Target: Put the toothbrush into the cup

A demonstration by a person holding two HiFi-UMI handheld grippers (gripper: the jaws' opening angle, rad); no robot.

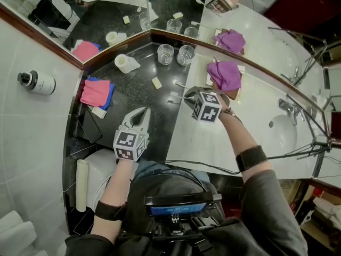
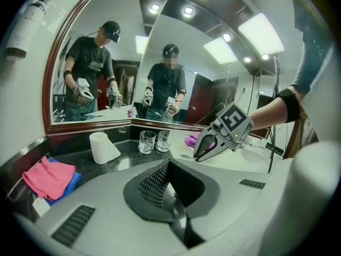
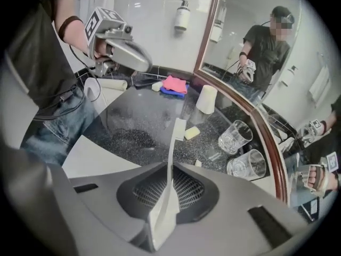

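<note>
- The right gripper is clamping the white toothbrush by its handle, with the brush head sticking out past the jaws above the dark tabletop.
- Two glass cups are standing side by side against the mirror, at 11 to 12 o'clock from that gripper in the head view, well apart from the toothbrush.
- The left gripper is hovering with its jaws pressed together, gripping nothing.

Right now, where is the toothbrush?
In the right gripper view, the toothbrush is clamped in the right gripper, above the dark counter, left of two glasses.
</note>
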